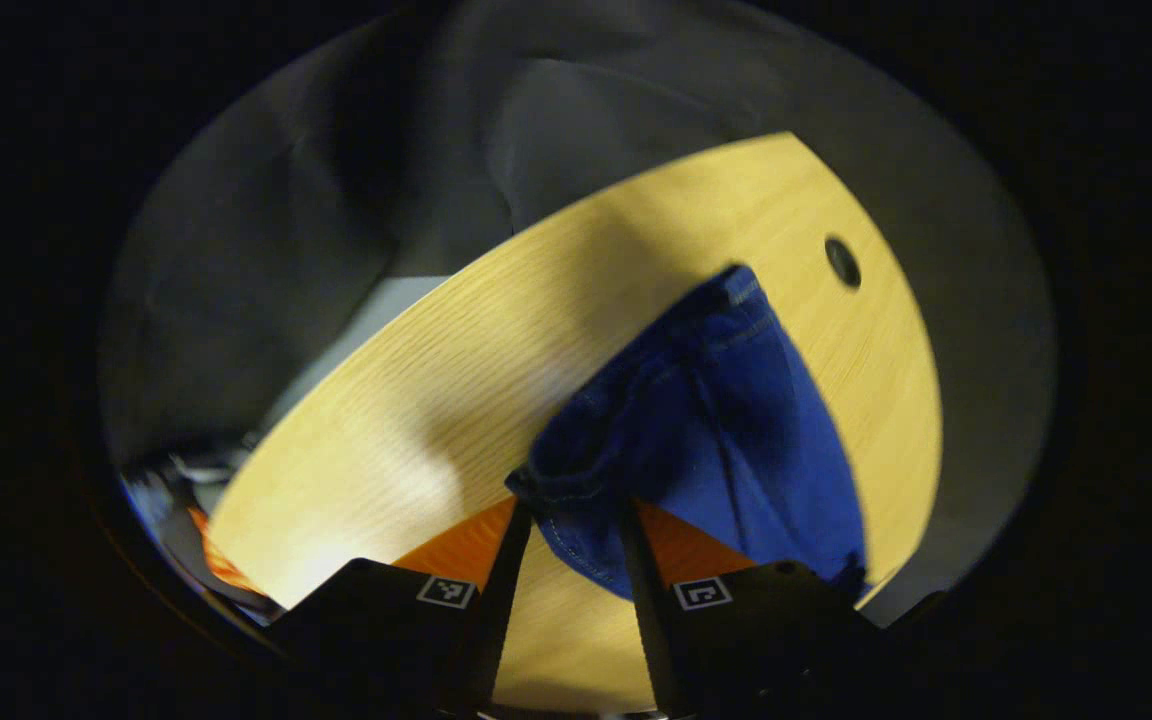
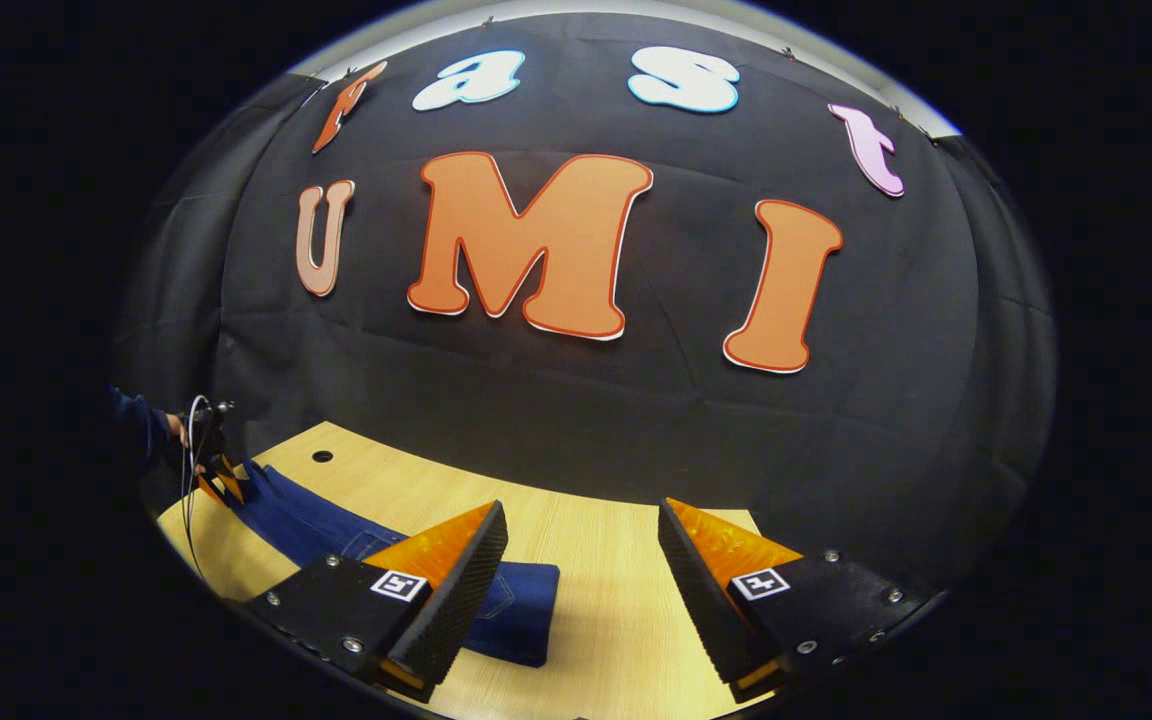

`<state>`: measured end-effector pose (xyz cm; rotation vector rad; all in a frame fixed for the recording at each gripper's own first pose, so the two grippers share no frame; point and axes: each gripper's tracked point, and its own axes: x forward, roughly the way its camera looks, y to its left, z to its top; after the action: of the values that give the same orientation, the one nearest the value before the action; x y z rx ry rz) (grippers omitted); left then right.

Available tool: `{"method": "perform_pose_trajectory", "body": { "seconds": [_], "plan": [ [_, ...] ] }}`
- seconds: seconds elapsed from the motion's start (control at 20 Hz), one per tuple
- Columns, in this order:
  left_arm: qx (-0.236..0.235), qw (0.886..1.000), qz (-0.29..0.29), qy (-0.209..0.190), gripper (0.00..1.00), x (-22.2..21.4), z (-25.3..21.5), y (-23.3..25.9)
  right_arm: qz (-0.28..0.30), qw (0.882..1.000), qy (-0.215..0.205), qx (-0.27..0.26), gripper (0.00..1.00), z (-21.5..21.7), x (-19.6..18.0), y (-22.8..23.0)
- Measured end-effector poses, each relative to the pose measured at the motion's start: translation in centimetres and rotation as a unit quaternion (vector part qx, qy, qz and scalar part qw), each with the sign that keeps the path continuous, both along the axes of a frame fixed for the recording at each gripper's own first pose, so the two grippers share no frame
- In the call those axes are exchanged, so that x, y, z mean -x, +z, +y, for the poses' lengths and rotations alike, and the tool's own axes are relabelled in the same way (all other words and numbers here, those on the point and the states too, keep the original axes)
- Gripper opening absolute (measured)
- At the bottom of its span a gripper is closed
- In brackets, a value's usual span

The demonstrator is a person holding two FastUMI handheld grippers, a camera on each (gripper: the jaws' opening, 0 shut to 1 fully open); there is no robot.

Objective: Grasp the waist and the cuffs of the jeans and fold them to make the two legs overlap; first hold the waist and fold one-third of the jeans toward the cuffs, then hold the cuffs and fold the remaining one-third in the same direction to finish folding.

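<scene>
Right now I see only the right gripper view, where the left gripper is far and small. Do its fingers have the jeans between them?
Observer: Yes. In the left gripper view, the left gripper has a stitched edge of the jeans between both fingers.
Operator: Does the cloth lie flat there?
Observer: No. It bunches in folds at the grip, and the bare table shows below that edge, between the fingers.
</scene>
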<state>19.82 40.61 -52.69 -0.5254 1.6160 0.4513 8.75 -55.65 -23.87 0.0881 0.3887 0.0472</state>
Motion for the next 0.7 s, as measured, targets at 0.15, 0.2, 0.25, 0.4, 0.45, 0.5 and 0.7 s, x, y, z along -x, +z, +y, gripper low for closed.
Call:
{"method": "perform_pose_trajectory", "body": {
  "seconds": [0.15, 0.2, 0.25, 0.4, 0.45, 0.5, 0.7],
  "plan": [
    [0.0, 1.0, -0.029, -0.011, 0.29, -1.9, -0.5, -1.3, -0.002, 1.0, -0.003, 0.004, 0.95, 0.0, -0.1, 0.0],
    [0.013, 0.999, -0.035, -0.005, 0.05, -1.8, -0.9, -0.8, -0.002, 1.0, -0.003, 0.006, 0.95, -0.2, 0.0, -0.2],
    [0.024, 0.997, -0.069, 0.014, 0.05, -2.5, -0.9, -1.6, 0.001, 1.0, -0.006, 0.007, 0.95, -0.5, 0.2, -0.3],
    [0.056, 0.988, -0.138, 0.037, 0.01, -4.3, -1.5, -1.2, 0.009, 1.0, -0.015, -0.001, 0.95, -1.1, 0.1, -1.0],
    [0.059, 0.983, -0.166, 0.042, 0.0, -5.3, -1.9, -0.8, 0.009, 1.0, -0.016, -0.005, 0.95, -1.2, 0.0, -0.9],
    [0.06, 0.979, -0.193, 0.041, 0.01, -5.2, -2.4, -0.1, 0.006, 1.0, -0.019, -0.006, 0.95, -1.4, 0.0, -0.8],
    [0.064, 0.954, -0.291, 0.027, 0.01, -6.8, -3.7, 6.1, -0.003, 1.0, -0.022, -0.003, 0.95, -1.9, -0.2, 0.0]
  ]
}}
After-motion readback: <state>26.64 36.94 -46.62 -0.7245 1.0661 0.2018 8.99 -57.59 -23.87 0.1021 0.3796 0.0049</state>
